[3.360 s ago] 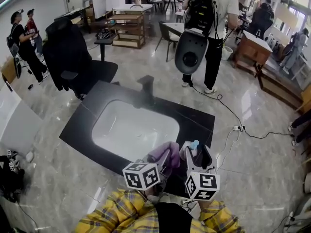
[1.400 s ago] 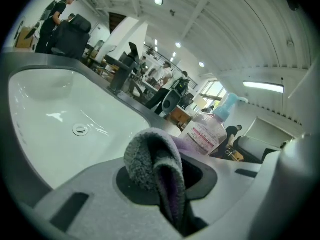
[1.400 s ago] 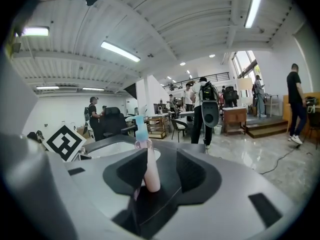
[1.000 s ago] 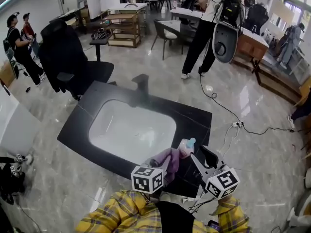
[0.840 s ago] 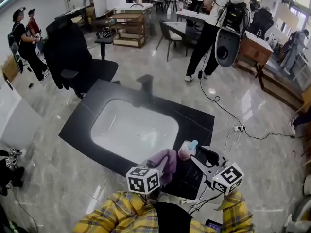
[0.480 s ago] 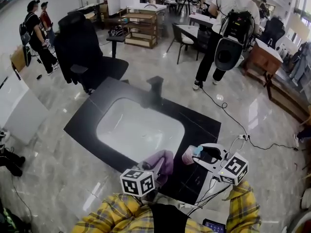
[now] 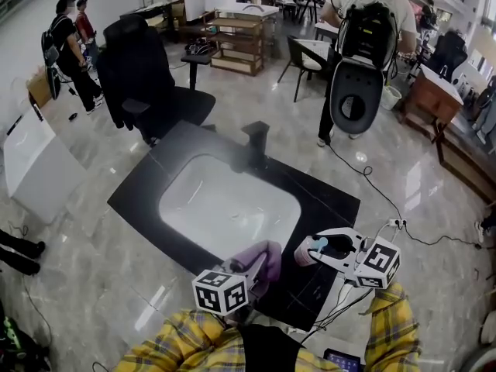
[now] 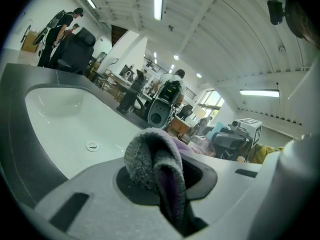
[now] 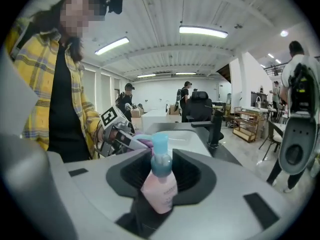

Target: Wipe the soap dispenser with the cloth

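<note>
Over the near edge of the table (image 7: 329, 200), the right claw (image 7: 316, 248), its jaws just closing tighter, clamps the soap dispenser (image 9: 161, 186); the left claw (image 8: 165, 184), gripping the cloth (image 8: 150, 156) beside it, should rub every side gently.

Open room over the white basin (image 7: 225, 208); a black faucet (image 7: 256, 142) rises behind it.

The soap dispenser (image 9: 160, 191) is pale pink with a light blue pump top. The cloth (image 8: 150, 159) is purple, its fuzzy outer side grey. The left gripper (image 7: 256, 263) and right gripper (image 7: 314, 248) are light grey, each with a cube of black-and-white square markers. The bench (image 7: 325, 200) is black, its basin (image 7: 229, 208) white and its faucet (image 7: 256, 142) black. The sleeves (image 7: 178, 347) are yellow plaid with dark lines. The floor (image 7: 93, 231) is grey marbled.
</note>
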The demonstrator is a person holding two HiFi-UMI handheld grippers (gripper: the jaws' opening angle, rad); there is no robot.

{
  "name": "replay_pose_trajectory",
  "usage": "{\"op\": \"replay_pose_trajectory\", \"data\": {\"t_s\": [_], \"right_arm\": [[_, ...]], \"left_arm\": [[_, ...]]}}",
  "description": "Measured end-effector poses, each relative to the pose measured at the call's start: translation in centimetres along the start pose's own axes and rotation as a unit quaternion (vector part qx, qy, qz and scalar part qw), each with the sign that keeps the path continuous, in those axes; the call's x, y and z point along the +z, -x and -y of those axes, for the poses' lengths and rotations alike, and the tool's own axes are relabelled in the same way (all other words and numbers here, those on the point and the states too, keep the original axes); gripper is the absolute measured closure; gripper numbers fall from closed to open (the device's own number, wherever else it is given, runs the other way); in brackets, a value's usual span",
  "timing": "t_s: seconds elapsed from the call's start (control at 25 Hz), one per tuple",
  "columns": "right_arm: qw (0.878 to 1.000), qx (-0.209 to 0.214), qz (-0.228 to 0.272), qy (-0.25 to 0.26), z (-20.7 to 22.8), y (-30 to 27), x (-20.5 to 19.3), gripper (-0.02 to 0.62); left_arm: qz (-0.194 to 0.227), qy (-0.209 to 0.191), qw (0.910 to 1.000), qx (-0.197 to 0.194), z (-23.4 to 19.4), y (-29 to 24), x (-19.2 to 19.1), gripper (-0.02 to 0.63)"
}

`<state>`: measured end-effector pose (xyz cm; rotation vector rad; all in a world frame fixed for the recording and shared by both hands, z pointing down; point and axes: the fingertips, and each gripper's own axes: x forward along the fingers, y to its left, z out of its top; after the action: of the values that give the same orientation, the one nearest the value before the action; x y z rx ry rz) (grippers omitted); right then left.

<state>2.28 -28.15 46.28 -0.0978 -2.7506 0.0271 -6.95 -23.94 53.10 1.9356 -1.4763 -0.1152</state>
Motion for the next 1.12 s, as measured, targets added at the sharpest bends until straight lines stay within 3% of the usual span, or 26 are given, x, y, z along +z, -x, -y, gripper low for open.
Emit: {"op": "replay_pose_trajectory", "data": {"t_s": [0.24, 0.48, 0.6, 0.8, 1.12], "right_arm": [[0.998, -0.039, 0.033, -0.032, 0.3, 0.0, 0.0, 0.477], [0.985, -0.154, 0.051, -0.066, 0.9, 0.3, 0.2, 0.479], [0.969, -0.223, 0.059, -0.088, 1.3, 0.4, 0.2, 0.479], [0.933, -0.333, 0.062, -0.121, 2.2, 0.6, 0.2, 0.480], [0.875, -0.458, 0.048, -0.148, 2.2, 0.7, 0.3, 0.482]], "left_arm": [[-0.004, 0.000, 1.0000, 0.000, 0.0, -0.5, -0.2, 0.548], [-0.004, 0.006, 1.0000, -0.007, 0.6, -0.9, 0.0, 0.548], [-0.004, 0.009, 0.9999, -0.010, 0.7, -0.8, 0.1, 0.548], [-0.004, 0.012, 0.9998, -0.016, 0.6, -0.1, 0.3, 0.548], [-0.002, 0.017, 0.9997, -0.015, -0.1, 1.7, 0.7, 0.548]]}}
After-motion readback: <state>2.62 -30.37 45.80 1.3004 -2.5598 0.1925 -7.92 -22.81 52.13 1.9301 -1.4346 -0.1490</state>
